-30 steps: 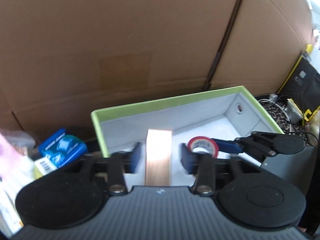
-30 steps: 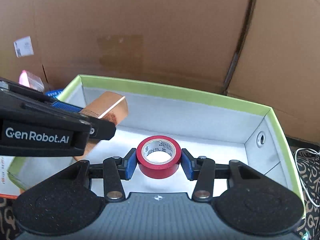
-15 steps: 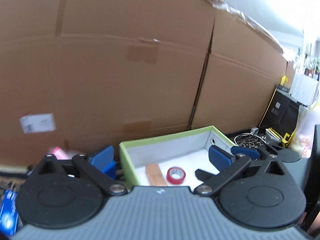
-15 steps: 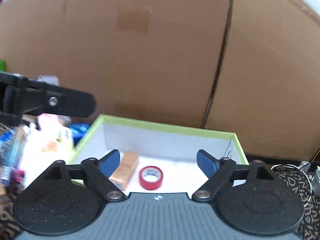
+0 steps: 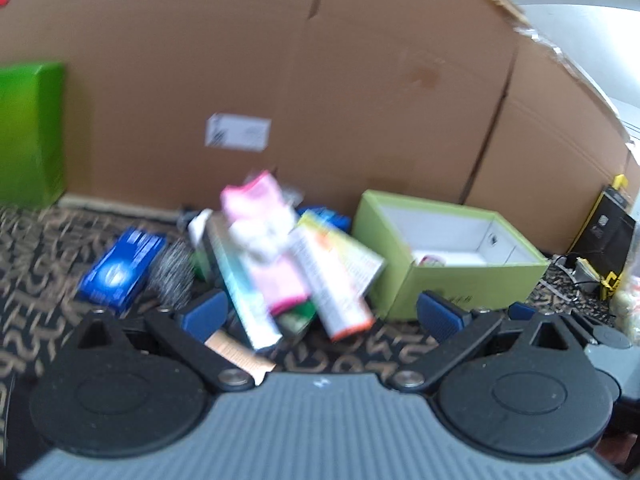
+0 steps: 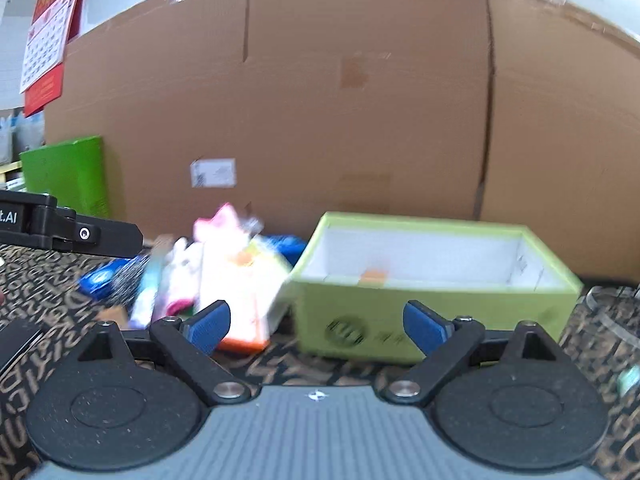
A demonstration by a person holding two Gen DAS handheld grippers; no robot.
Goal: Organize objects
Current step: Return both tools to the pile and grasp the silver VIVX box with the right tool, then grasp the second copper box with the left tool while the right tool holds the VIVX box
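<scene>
A lime green box [image 5: 452, 292] with a white inside stands on the patterned cloth, right of centre. Something red [image 5: 430, 259] shows faintly on its floor. In the right wrist view a blurred orange-tan item [image 6: 374, 276] lies inside the same green box [image 6: 432, 316]. A pile of packets sits left of it: a pink packet [image 5: 260, 216], a white and orange carton [image 5: 336, 280], a blue box [image 5: 120, 268] and a steel scourer [image 5: 172, 272]. My left gripper [image 5: 320, 316] is open and empty, facing the pile. My right gripper [image 6: 316, 326] is empty, its jaws still opening, back from the box front.
A tall cardboard wall [image 6: 320, 100] closes the back. An upright green carton [image 5: 28, 132] stands at the far left, and a calendar [image 6: 48, 40] hangs above it. Cables [image 5: 580, 276] and a black and yellow item lie at the right. The left gripper's arm [image 6: 80, 234] crosses the right wrist view.
Both grippers let go inside the green box, the left of the tan box, the right of the red tape. Both opened wide and drew back; the left view swung left onto the pile.
</scene>
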